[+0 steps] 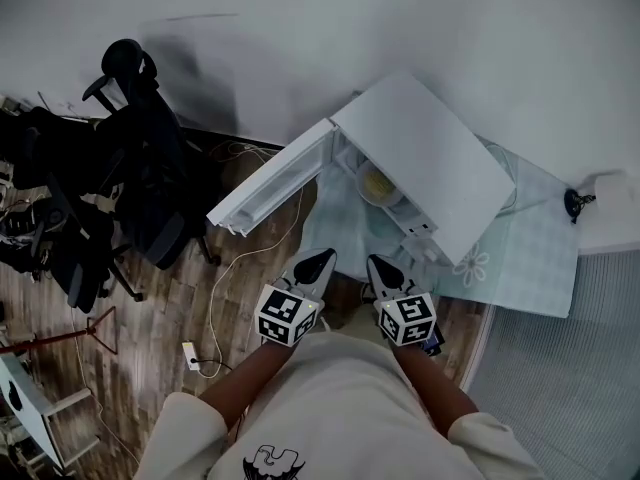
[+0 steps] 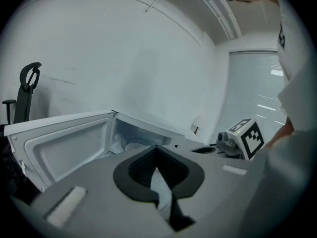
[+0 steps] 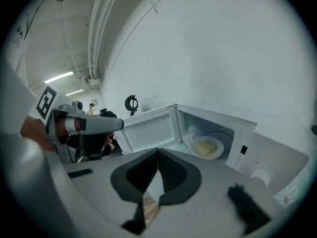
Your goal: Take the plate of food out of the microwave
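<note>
Both grippers are parked in front of the open microwave (image 1: 430,153) and neither one is holding anything. The left gripper (image 2: 157,151) has its jaws pressed together, tips meeting, nothing in between. Same story with the right gripper (image 3: 158,153).

The plate of food (image 3: 207,147) sits inside the cavity. It's ahead of the right gripper's tips and off to their right, well apart from them. From the left gripper's tips it's ahead too, but mostly hidden by the cavity edge. The door (image 3: 148,129) is swung out to the left of both sets of tips, so the way in looks free.

My take on doing the reach well: spread the jaws before going in, not once you're inside, since it looks tight in there. Go in low and level. Roll the gripper so one jaw goes over the near rim and one under, rather than poking the food. Probably worth getting both grippers on opposite sides of the rim so it doesn't tip. Then draw it straight back, flat, keeping off the door side. A glazed plate likely slips, so squeeze firmly.
</note>
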A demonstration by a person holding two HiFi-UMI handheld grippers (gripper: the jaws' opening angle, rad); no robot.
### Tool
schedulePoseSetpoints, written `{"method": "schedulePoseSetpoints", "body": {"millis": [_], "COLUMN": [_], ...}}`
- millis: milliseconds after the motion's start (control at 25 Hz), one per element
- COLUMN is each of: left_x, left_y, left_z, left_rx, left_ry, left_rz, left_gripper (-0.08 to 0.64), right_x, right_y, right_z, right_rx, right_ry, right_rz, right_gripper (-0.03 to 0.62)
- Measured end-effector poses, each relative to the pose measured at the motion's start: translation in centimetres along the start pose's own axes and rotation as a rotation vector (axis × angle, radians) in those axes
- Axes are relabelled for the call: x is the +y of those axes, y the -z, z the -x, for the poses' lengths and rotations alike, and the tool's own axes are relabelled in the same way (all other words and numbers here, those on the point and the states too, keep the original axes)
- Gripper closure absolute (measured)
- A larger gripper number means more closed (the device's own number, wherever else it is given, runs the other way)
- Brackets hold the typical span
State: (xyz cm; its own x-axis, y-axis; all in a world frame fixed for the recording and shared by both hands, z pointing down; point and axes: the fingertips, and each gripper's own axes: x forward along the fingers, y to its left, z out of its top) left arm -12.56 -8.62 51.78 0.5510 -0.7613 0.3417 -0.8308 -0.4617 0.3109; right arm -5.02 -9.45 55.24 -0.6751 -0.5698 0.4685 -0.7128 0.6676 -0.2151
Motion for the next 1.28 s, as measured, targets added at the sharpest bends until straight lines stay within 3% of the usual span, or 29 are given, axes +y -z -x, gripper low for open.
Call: {"method": "schedulePoseSetpoints", "body": {"millis": [120,320,640,960,1120,1280], "left_x": [1.1,0.6,1.4,2.7,3.3,3.6], "left_y": [0.2,-0.5,-1.5,0.0,0.7,0.7], "left_z": [0.8,0.1,-1.4,-4.0,-4.7,-5.2], "left_rx": [0.012,0.007,-0.003,0.058,0.083,0.091], "left_ry": [0.025,0.055,0.004,-0.001,-0.009,-0.008], "left_rz": [-0.003,-0.018,0.008,-0.002,-0.009,-0.027], "left_gripper": [0.557,0.557,0.557,0.557,0.557,0.557], "right_x": [1.0,0.6,-2.2,-2.6,-4.8,-8.3], "right_y": [-0.5,-0.7,-0.8,-0.1,1.9,4.9], "right_z": [0.1,-0.2,-2.8,-4.9,-6.7,-9.4], "right_rx": [-0.026,-0.08,-0.111,-0.112,-0.138,-0.238], "right_ry": [0.035,0.032,0.01,0.018,0.048,0.08], "right_rz": [-0.021,-0.138,-0.333,-0.371,-0.564,-0.919], "right_gripper": [0.578,0.578,0.578,0.578,0.578,0.578]}}
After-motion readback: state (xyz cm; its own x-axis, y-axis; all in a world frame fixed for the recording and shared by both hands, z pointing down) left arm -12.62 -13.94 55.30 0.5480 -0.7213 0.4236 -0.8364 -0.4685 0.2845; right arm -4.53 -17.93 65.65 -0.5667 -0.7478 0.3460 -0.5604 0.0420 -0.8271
